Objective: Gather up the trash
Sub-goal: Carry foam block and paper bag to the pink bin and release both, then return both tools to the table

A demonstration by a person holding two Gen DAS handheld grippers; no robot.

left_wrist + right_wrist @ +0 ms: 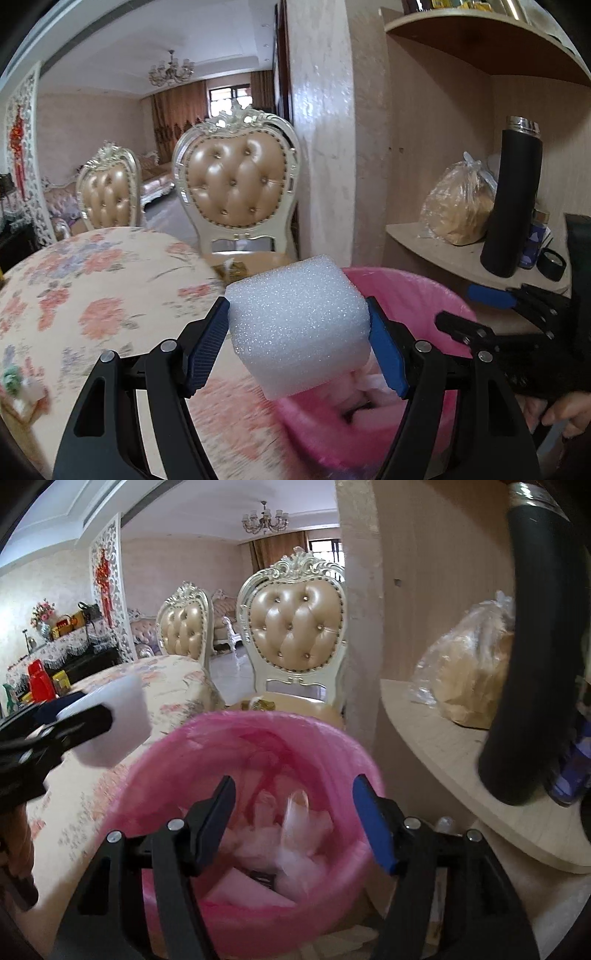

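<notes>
My left gripper is shut on a white foam block and holds it in the air at the left rim of a bin lined with a pink bag. The block also shows at the left of the right wrist view, left of the bin. My right gripper is open and empty above the bin's mouth. White plastic and paper trash lies inside the bin. In the left wrist view the right gripper shows at the right, over the bin's far side.
A table with a flowered cloth lies left of the bin. Two padded chairs stand behind it. A curved shelf at the right holds a bagged loaf, a tall black flask and small items.
</notes>
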